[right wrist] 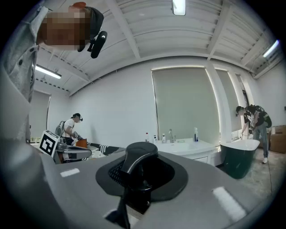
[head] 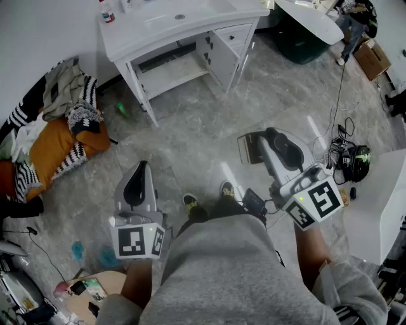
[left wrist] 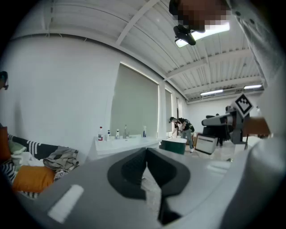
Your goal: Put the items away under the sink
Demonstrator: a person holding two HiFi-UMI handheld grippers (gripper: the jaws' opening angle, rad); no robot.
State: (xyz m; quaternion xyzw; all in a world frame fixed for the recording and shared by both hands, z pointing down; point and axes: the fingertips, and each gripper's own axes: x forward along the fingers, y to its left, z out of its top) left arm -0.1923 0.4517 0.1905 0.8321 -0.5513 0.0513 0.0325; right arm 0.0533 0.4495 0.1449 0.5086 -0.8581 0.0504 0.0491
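Observation:
The white sink vanity (head: pixel 166 26) stands at the far side of the floor. Its under-sink cabinet (head: pixel 172 73) is open, with a bare shelf showing. Small bottles (head: pixel 106 11) stand on its top, and show far off as bottles (left wrist: pixel 100 133) and bottles (right wrist: pixel 195 134) in the two gripper views. A small green item (head: pixel 120 109) lies on the floor by the vanity's left leg. My left gripper (head: pixel 141 166) is held low in front of me, shut and empty. My right gripper (head: pixel 271 133) is also shut, with nothing in it. Both are well short of the vanity.
A pile of striped clothes and an orange cushion (head: pixel 57 139) lies at the left. Blue items (head: pixel 77 249) sit on the floor at lower left. A dark green tub (head: pixel 304 41), a cardboard box (head: pixel 373 57), cables with a helmet (head: pixel 358 155) and a white table (head: pixel 380 209) are at the right.

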